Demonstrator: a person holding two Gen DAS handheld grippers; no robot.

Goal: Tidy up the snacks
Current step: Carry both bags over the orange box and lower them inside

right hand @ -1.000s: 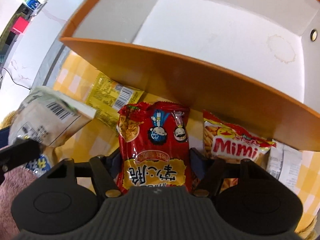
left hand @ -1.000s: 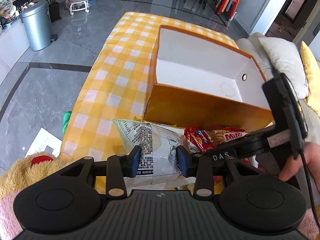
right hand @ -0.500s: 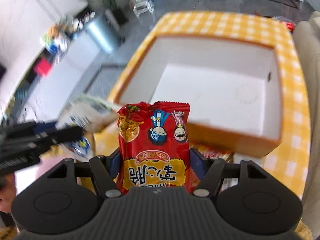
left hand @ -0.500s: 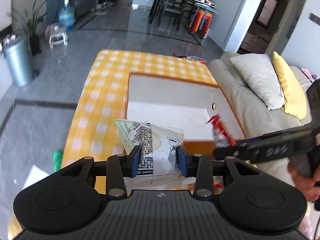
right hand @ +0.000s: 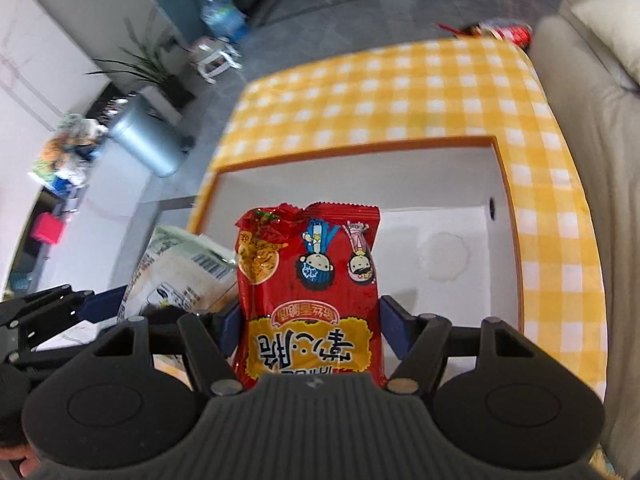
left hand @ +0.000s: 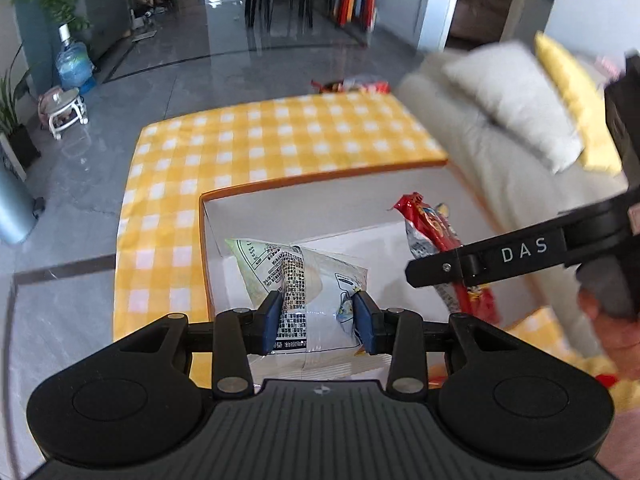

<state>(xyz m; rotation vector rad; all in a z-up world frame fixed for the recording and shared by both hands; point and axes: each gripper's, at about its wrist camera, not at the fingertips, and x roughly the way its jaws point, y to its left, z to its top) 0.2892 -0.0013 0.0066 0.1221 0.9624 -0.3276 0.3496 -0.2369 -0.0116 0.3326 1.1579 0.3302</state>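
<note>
Snacks are in the air over the orange box [right hand: 510,200]: two packets, one in each claw, both held above its white interior. In the left wrist view the left gripper [left hand: 316,316] pinches a pale printed packet [left hand: 304,276] by its lower part, blue pads pressed into both sides, at the lower centre of the frame. In the right wrist view the right gripper [right hand: 310,332] pinches a red cartoon packet [right hand: 310,280] upright at centre frame; the same red packet shows edge-on at the right of the left wrist view, just beside the pale one.

The step in hand looks like the drop into the box. The box floor appears bare apart from a faint ring stain [right hand: 444,256], so there is room for both. The next move probably calls for lowering each packet past the rim and spreading the jaws, one packet to the left part of the floor and one to the right, so they lie side by side rather than piled.

The two tools sit close together, and that is the main hindrance: the right tool's arm crosses the right of the left view, so a simultaneous descent could make them touch. The box rests on a yellow checked cloth [right hand: 400,88]. A sofa with cushions [left hand: 516,104] lies at the right, a metal bin [right hand: 148,144] at the upper left.
</note>
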